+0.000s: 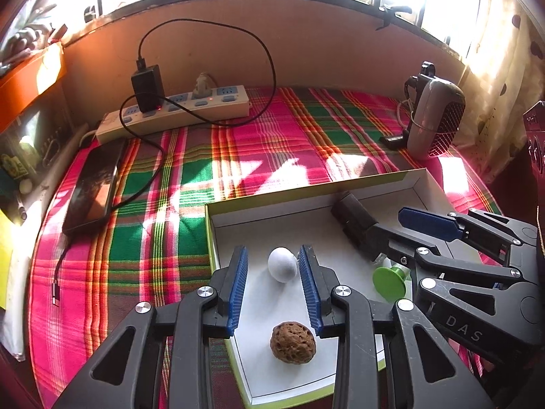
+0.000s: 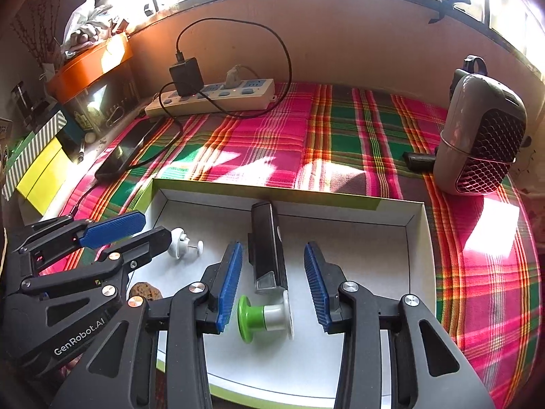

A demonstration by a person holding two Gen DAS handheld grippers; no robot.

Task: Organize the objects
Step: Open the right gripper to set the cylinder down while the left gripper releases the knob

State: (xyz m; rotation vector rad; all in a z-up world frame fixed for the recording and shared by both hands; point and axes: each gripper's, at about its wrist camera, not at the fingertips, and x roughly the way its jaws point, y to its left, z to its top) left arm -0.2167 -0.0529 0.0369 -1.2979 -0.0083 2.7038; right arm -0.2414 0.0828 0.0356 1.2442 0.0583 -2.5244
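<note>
A shallow white box with a green rim (image 1: 208, 228) (image 2: 272, 195) lies on the plaid cloth. My left gripper (image 1: 272, 255) is open over it. A small white rounded piece (image 1: 282, 265) (image 2: 180, 241) rests on the box floor between its tips, close to the right pad, and a brown walnut-like lump (image 1: 293, 342) (image 2: 146, 289) lies nearer the camera. My right gripper (image 2: 272, 250) (image 1: 408, 233) is open too. A green-and-white knob (image 2: 264, 318) (image 1: 390, 281) lies between its fingers, and behind it lies a black oblong device (image 2: 267, 238) (image 1: 354, 221). Neither gripper holds anything.
A white power strip (image 1: 173, 109) with a black charger and looping cable sits at the back. A dark phone (image 1: 93, 191) lies to the left, a grey meshed appliance (image 2: 480, 136) to the right. An orange tray and boxes line the left edge.
</note>
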